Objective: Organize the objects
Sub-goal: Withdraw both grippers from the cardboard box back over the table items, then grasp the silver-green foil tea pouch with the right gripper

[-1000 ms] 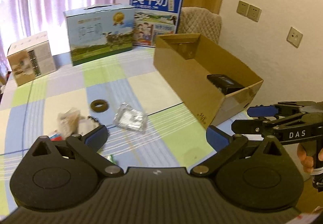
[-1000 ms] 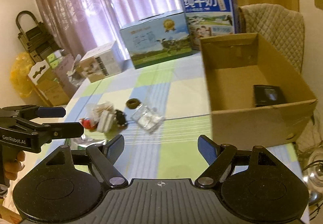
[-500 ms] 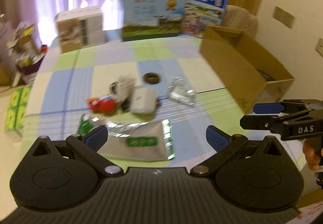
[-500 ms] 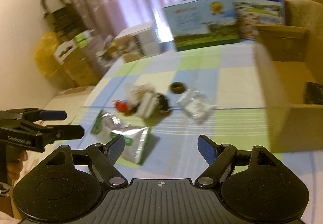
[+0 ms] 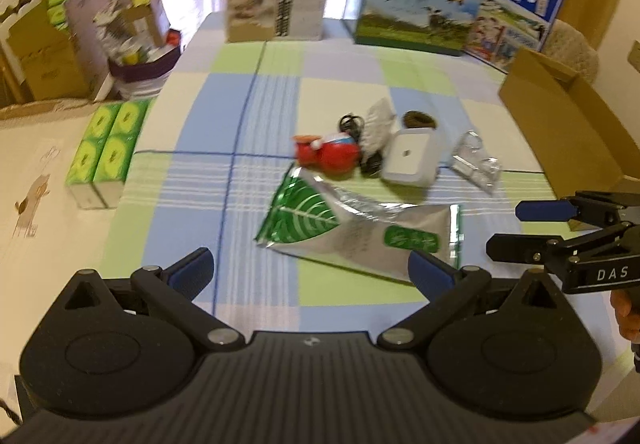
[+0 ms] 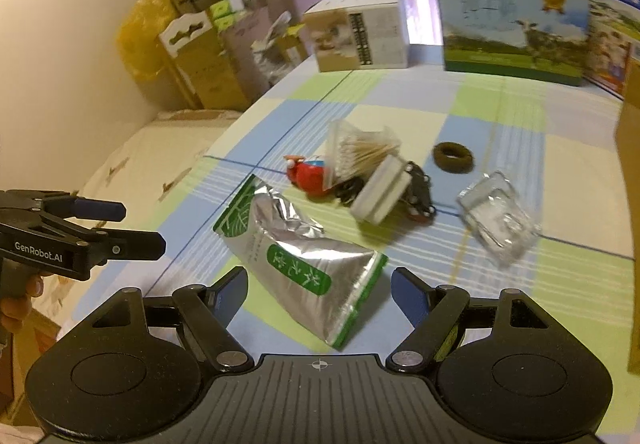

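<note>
I have both claws hovering above the near edge of the bench (image 5: 248,115), each spread wide and holding nothing. The loose things sit in a cluster mid-bench, well apart from the open cardboard box (image 5: 568,115) at the right, which I judge is where they are meant to go. Nearest to me lies the silver-and-green foil pouch (image 6: 304,260), flat and crumpled. In the right wrist view it sits just ahead of the right claw (image 6: 318,294), roughly centred between the fingers, so I read it as the next pick. The left claw (image 5: 310,270) has the pouch ahead and to its right. Beyond the pouch are a red toy (image 6: 310,175), a white box (image 6: 382,189), a clear plastic packet (image 6: 498,217) and a brown ring (image 6: 452,157), all touching or close, so pulling one out may drag its neighbours.
</note>
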`<action>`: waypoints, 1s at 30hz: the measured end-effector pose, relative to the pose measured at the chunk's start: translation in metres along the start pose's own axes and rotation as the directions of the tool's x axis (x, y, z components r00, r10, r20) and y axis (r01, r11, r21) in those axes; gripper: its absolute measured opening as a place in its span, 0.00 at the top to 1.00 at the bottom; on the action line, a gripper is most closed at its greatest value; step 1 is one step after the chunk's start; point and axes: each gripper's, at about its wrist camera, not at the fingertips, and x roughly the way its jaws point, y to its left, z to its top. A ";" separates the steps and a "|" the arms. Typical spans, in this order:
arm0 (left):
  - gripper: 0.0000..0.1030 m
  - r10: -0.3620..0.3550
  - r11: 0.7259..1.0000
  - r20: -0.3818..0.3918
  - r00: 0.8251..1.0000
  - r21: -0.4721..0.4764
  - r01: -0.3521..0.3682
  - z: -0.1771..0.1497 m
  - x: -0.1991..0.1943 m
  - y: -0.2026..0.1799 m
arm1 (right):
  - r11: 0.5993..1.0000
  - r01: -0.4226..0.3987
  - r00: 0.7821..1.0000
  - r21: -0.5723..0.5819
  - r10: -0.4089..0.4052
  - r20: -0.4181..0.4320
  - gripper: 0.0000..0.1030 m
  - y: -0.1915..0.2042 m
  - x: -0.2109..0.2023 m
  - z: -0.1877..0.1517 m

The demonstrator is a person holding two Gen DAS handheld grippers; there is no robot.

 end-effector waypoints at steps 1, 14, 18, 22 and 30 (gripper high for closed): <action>0.01 0.005 1.000 -0.004 1.000 -0.007 -0.005 -0.001 0.002 0.003 | 1.000 -0.003 1.000 -0.010 0.003 -0.003 0.26 0.001 0.005 0.002; 0.01 0.048 0.997 -0.066 0.997 -0.062 -0.052 -0.003 0.031 0.034 | 0.990 -0.045 0.996 -0.136 0.033 -0.088 0.26 0.018 0.071 0.018; 0.01 0.056 0.995 -0.079 0.995 -0.074 -0.062 -0.005 0.035 0.040 | 0.985 -0.050 0.992 -0.167 0.030 -0.120 0.26 0.020 0.092 0.020; 0.01 0.062 0.994 -0.089 0.994 -0.085 -0.070 -0.008 0.035 0.045 | 0.972 -0.046 0.990 -0.231 0.014 -0.137 0.26 0.023 0.101 0.018; 0.01 0.059 0.994 -0.095 0.994 -0.082 -0.067 -0.012 0.032 0.045 | 0.941 -0.076 0.981 -0.329 0.012 -0.193 0.47 0.028 0.093 -0.015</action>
